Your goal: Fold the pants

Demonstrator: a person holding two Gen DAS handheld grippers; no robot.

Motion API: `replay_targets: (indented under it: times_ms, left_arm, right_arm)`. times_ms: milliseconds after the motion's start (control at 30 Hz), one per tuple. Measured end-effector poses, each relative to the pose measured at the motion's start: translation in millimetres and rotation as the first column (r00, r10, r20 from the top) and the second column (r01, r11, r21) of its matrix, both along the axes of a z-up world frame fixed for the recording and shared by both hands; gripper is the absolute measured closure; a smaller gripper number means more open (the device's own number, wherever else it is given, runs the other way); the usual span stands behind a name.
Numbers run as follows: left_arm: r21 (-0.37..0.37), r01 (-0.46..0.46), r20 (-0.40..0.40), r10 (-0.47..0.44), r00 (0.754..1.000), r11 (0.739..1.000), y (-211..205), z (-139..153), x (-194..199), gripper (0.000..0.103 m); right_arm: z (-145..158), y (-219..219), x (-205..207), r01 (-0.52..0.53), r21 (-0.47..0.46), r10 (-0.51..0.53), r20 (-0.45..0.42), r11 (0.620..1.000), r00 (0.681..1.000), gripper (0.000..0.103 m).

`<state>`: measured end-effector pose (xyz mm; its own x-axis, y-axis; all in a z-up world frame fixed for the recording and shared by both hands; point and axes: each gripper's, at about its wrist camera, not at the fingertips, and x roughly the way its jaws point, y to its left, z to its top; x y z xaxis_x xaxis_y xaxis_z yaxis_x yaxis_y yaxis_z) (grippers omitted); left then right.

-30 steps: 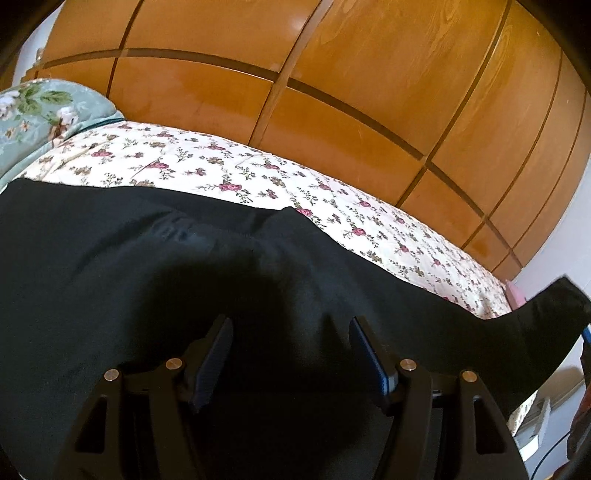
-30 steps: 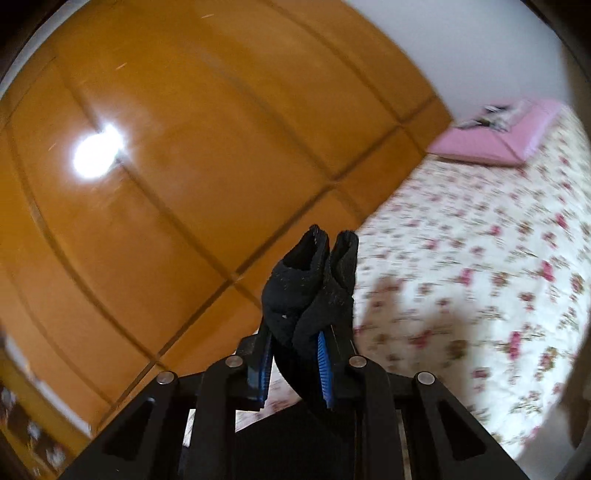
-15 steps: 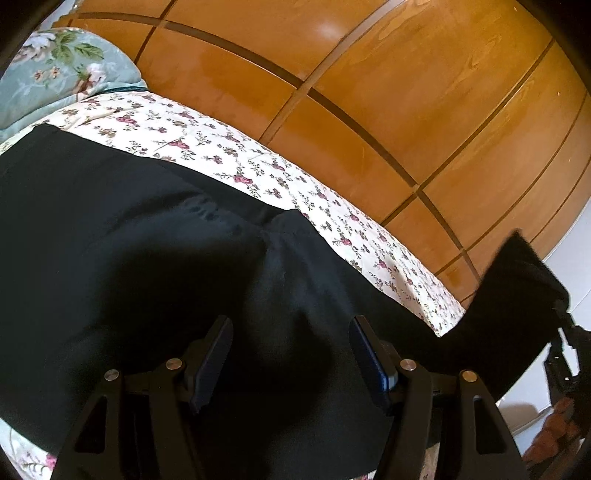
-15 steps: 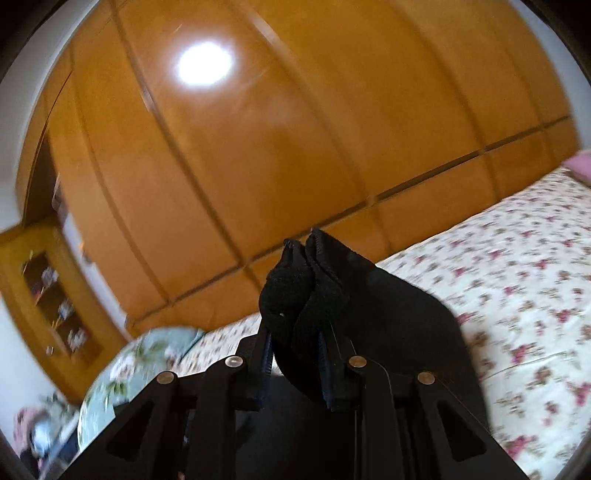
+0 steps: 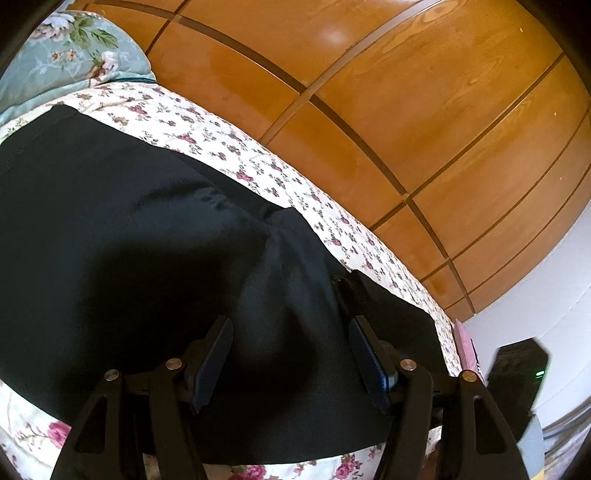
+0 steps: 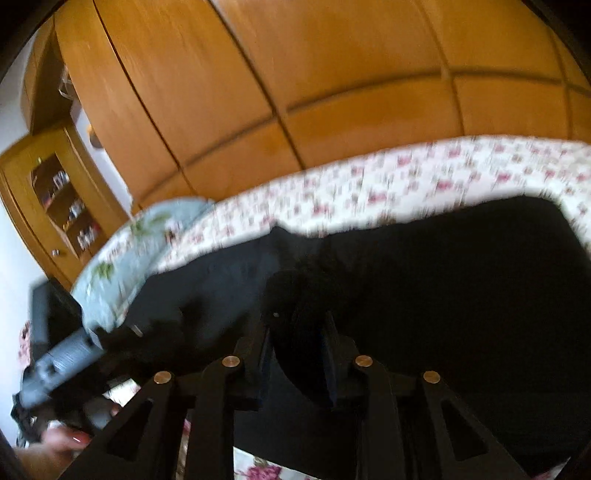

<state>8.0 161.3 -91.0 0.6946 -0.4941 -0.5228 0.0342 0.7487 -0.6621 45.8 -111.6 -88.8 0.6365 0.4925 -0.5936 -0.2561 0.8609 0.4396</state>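
Both views are bent by fisheye distortion and darkened at the corners. The left view is sharp; glare is seen on the wardrobe [image 5: 332,35]. The right view is smeared by motion blur, the bedsheet [image 6: 424,177] most.

left claw [image 5: 290,349]: black plastic frame with open triangular cut-outs in its arms
left claw screws: four round silver heads across the frame
left claw fingers [image 5: 212,358]: flat dark pads, with a blue edge on the right-hand one
right claw [image 6: 295,354]: the same black frame with triangular cut-outs
right claw screws: four round copper-toned heads
right claw fingers [image 6: 263,363]: dark and flat, blurred
hand [image 6: 55,448]: at the lower left corner of the right wrist view, blurred, red polish on a nail
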Motion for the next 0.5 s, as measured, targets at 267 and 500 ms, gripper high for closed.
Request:
replay_targets:
  times_ms: [267, 500]
  left_arm:
    - [-0.105, 0.11, -0.024, -0.113, 0.993, 0.988, -25, 4, 21, 0.031]
    - [-0.119, 0.195, -0.095, -0.206, 0.974, 0.974, -65, 0, 61, 0.028]
  right_arm:
    - [11, -28, -26, -0.079, 0.105, 0.076, 0.029, 0.991, 0.997, 0.047]
    - [30, -129, -92, 0.323, 0.059, -0.328, 0.139, 0.945, 0.934, 0.042]
